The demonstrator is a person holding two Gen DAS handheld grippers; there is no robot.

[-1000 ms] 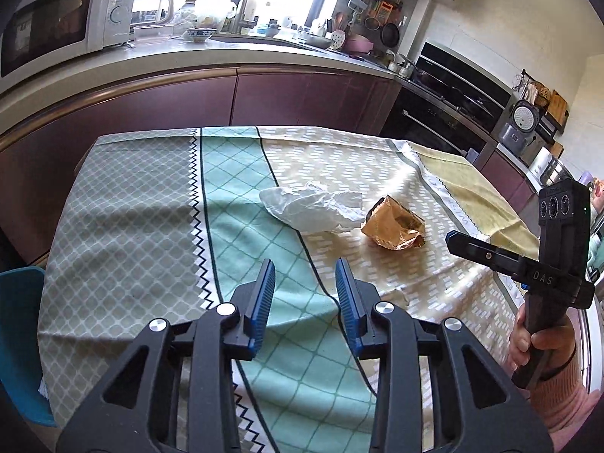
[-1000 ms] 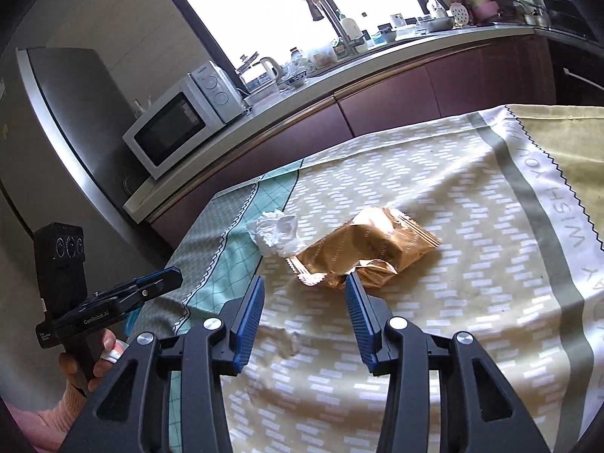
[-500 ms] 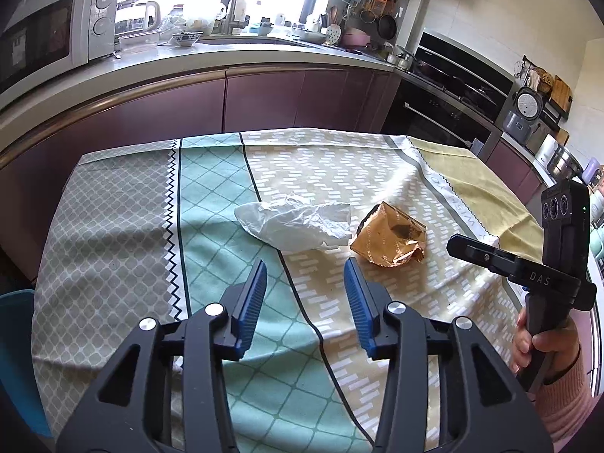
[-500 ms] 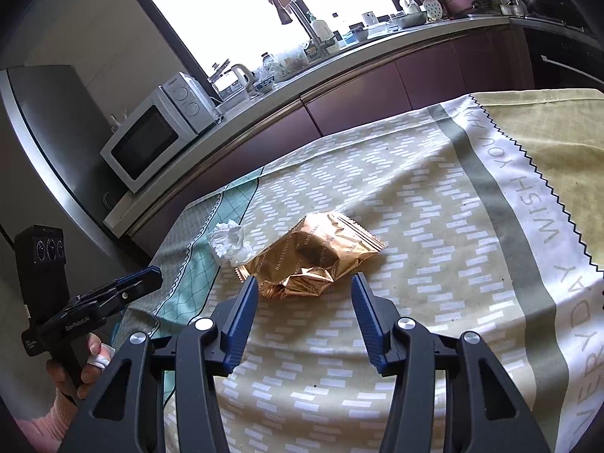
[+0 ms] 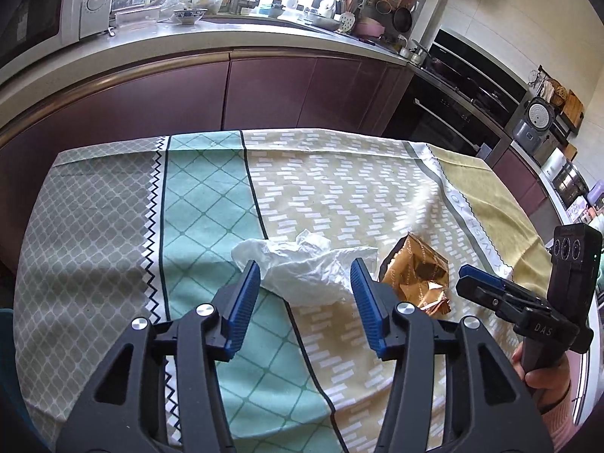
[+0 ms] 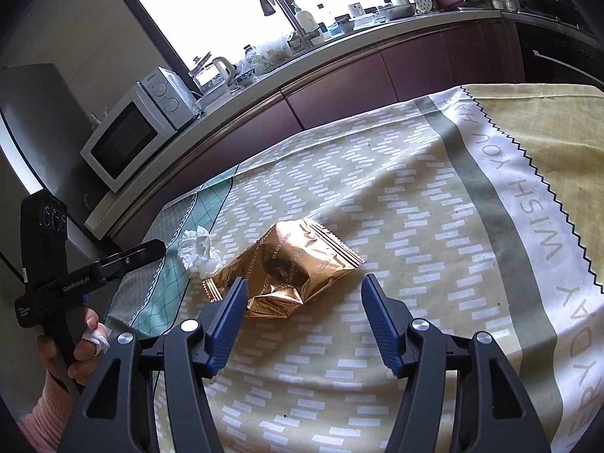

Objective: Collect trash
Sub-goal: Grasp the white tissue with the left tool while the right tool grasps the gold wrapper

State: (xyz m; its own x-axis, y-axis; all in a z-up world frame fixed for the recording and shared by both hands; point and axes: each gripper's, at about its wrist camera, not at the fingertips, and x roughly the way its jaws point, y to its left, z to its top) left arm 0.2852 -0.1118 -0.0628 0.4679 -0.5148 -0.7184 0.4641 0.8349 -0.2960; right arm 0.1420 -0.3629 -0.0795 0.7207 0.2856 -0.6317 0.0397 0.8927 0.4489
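A crumpled white tissue (image 5: 302, 268) lies on the patterned tablecloth (image 5: 113, 226), with a shiny gold snack wrapper (image 5: 415, 275) just to its right. My left gripper (image 5: 305, 271) hovers right in front of the tissue, its blue-padded jaws opening and the near edge of the tissue showing between the tips without touching. In the right wrist view the gold wrapper (image 6: 298, 268) lies ahead of my right gripper (image 6: 304, 288), whose jaws are also opening, with the wrapper's near end between the tips and untouched. The tissue (image 6: 198, 251) shows past the wrapper.
A curved kitchen counter (image 5: 188, 43) with a microwave (image 6: 128, 136), kettle and sink runs behind the table. An oven (image 5: 453, 109) stands at the right. A hand (image 6: 81, 347) holds the left gripper, a hand (image 5: 547, 377) the right one.
Both grippers have moved forward toward the trash, the left to the tissue and the right to the gold wrapper. Both pairs of jaws have spread wider.
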